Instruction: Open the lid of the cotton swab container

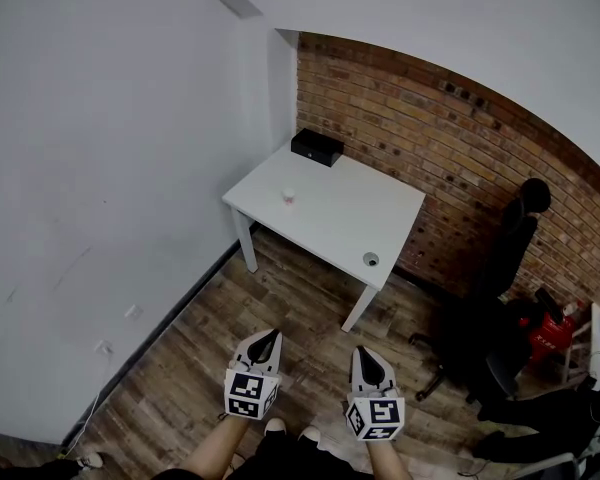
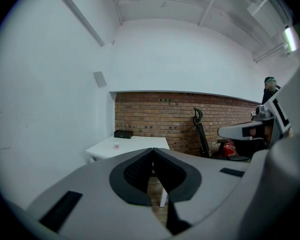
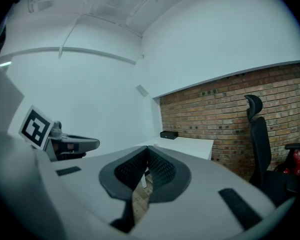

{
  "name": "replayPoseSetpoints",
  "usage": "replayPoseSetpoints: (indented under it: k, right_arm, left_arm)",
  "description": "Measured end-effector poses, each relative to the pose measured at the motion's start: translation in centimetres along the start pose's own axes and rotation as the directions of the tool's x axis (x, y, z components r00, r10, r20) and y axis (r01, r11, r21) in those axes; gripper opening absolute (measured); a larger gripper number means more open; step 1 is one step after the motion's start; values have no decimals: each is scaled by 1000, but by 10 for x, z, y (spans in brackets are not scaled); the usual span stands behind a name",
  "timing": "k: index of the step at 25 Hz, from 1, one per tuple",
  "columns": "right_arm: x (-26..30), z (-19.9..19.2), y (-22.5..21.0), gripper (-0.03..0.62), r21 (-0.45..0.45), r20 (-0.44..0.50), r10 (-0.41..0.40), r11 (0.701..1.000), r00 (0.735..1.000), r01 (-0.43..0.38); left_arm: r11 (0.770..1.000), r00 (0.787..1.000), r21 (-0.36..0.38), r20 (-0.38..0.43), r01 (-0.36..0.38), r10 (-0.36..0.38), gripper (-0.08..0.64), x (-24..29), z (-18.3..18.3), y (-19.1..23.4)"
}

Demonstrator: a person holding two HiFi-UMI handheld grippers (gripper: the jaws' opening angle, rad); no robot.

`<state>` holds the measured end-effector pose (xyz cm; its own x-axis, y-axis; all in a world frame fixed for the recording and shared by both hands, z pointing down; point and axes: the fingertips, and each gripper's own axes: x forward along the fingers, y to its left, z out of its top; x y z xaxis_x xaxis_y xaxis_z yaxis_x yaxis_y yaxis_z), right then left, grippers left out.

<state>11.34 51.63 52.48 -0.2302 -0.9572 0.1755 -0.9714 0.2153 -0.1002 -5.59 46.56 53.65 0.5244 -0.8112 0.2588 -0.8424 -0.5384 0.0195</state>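
Standoff across a plank floor (image 1: 180, 368): I hold both tools low and level in front of me, well short of the white surface (image 1: 380, 218) tucked into the corner where the plaster meets the brick wall (image 1: 400, 108). The left tool (image 1: 269, 336) has its jaws pressed together on nothing, and its own view shows the dark pads meeting along one seam. The right tool (image 1: 366, 352) is the same, closed and empty.

The small pale pot I take for the cotton swab container (image 1: 288, 197) stands near the middle of the surface, well apart from both tools and straight ahead of them. It sits almost in line with the left tool, so I judge that hand the nearer. It looks like an upright stub (too small from here to make out a lid or a long axis), and what it holds cannot be read.

Behind it, against the wall, lies a black box (image 1: 316, 146), contents unseen. A round grey thing (image 1: 371, 259) sits near the front right corner. The task has not begun, and the approach comes first.
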Motion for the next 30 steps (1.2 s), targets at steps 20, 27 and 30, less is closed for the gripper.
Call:
replayPoseSetpoints:
  k: [20,27,30]
  right_arm:
    - [-32,-5,-18,19,-18,0,66,998,998,-66]
    - [-26,-2,-23,20,-14,5,63,998,998,-63]
    - [-19,-2,-21,19,-15,2,66,998,998,-66]
  left_arm:
    - [1000,1000,3,-2,-28,28,12,0,-2,-46]
    - [1000,1000,7,10,-24,24,12,7,4,-47]
    - [1000,1000,2,8,-24,24,12,12,2,-41]
